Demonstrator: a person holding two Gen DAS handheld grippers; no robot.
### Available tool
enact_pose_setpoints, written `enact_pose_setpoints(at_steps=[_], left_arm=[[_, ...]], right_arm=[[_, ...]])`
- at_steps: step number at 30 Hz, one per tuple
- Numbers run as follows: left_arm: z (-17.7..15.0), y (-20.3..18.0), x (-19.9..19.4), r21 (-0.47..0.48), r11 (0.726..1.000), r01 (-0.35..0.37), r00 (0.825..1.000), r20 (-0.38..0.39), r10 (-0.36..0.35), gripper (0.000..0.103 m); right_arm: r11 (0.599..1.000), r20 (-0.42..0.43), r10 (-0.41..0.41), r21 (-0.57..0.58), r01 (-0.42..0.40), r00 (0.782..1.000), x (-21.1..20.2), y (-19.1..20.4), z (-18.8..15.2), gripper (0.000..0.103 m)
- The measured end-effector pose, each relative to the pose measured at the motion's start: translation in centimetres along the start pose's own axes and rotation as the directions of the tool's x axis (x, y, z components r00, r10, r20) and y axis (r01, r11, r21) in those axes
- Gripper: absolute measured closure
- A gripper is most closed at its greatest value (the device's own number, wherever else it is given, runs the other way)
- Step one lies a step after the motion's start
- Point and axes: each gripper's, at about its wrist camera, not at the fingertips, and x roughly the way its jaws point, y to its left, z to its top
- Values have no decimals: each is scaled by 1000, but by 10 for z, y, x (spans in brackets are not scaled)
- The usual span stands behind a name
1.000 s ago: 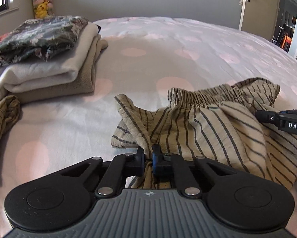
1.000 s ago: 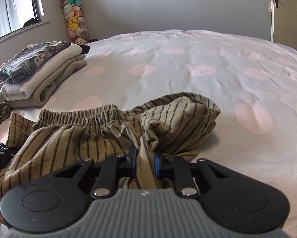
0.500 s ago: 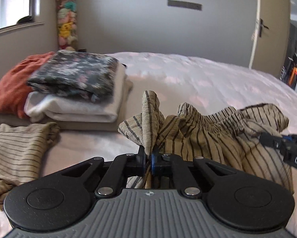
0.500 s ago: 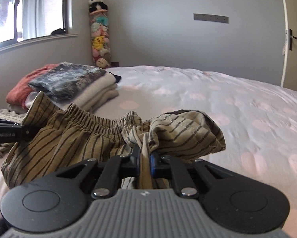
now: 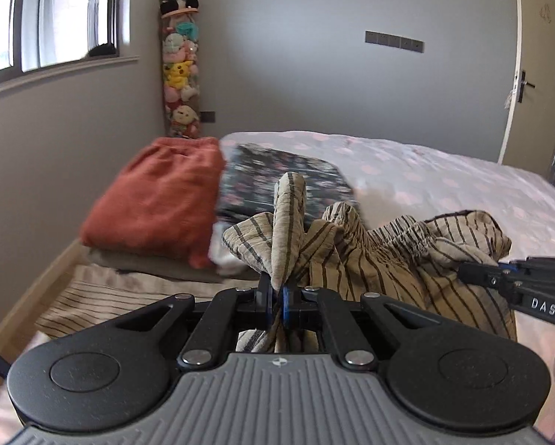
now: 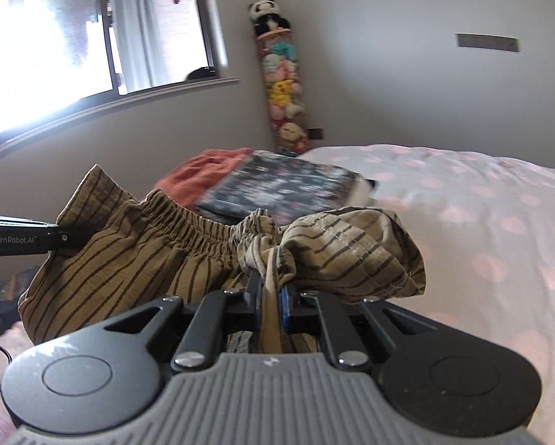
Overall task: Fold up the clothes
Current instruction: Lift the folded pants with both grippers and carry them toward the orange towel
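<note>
Up off the bed (image 5: 444,170), near its left edge: striped shorts (image 5: 385,259), bunched. Left gripper (image 5: 277,298) clamped on one corner; right gripper (image 6: 270,296) clamped on the other end. Could sag crooked if one pinch slips. Could bump the folded pile (image 5: 281,174) just behind and knock it over.

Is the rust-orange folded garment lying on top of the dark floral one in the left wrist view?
No. The rust-orange garment lies beside the dark floral one, to its left, on the stack.

Daylight from the overexposed window (image 6: 47,52) lights both fisheye-curved views; the folded pile (image 5: 277,178) is motion-blurred.
</note>
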Motion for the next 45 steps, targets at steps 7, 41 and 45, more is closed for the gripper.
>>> enact_pose_setpoints(at_steps=[7, 41, 45], left_arm=[[16, 77, -18, 59, 992, -113, 993, -33, 115, 100], [-29, 229, 164, 125, 974, -191, 933, -287, 220, 100], [-46, 237, 191, 97, 974, -207, 926, -303, 227, 100]], right_arm=[[993, -6, 119, -16, -119, 993, 51, 77, 16, 92], [988, -235, 153, 54, -145, 960, 243, 120, -10, 93], [992, -269, 127, 51, -118, 955, 262, 115, -22, 94]])
